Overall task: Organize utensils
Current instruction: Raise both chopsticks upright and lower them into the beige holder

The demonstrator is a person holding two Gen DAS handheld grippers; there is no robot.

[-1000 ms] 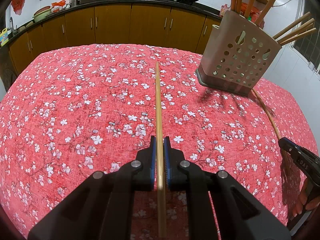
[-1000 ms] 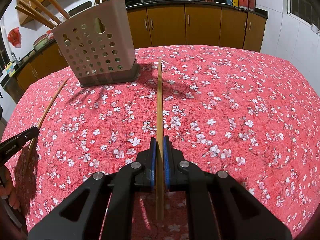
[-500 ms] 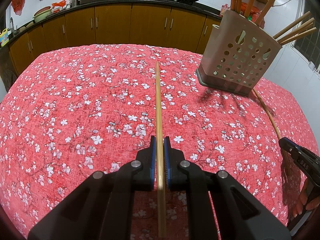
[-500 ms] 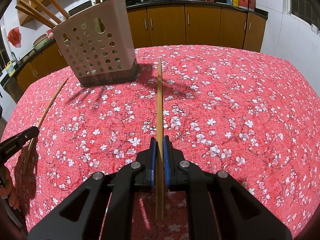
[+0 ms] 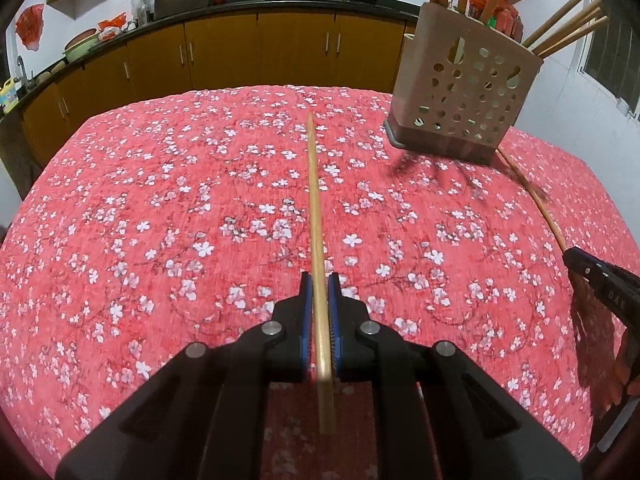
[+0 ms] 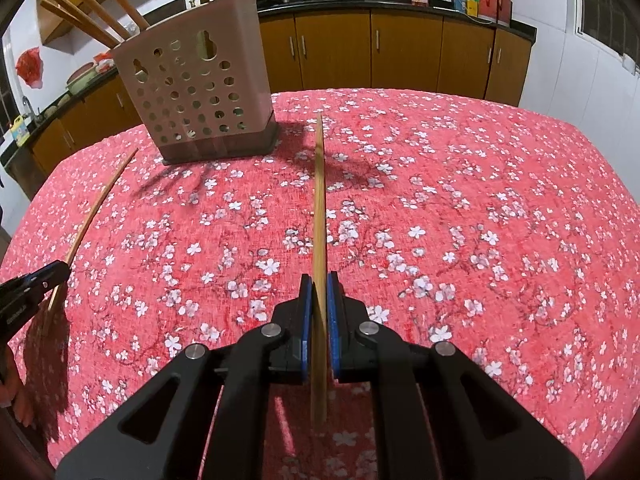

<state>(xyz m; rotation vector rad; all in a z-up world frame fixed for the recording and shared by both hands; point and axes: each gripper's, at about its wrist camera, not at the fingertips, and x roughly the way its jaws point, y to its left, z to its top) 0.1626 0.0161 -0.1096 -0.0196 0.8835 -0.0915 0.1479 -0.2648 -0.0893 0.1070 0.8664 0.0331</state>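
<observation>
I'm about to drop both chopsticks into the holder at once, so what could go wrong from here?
1. Each chopstick is pinched near its rear end, so the long free part could swing or slip between the fingers when tilted upright.
2. The holder is already crowded with sticks fanning outward; an incoming tip may catch on them.
3. The light-looking holder might tip if bumped from either side.
</observation>
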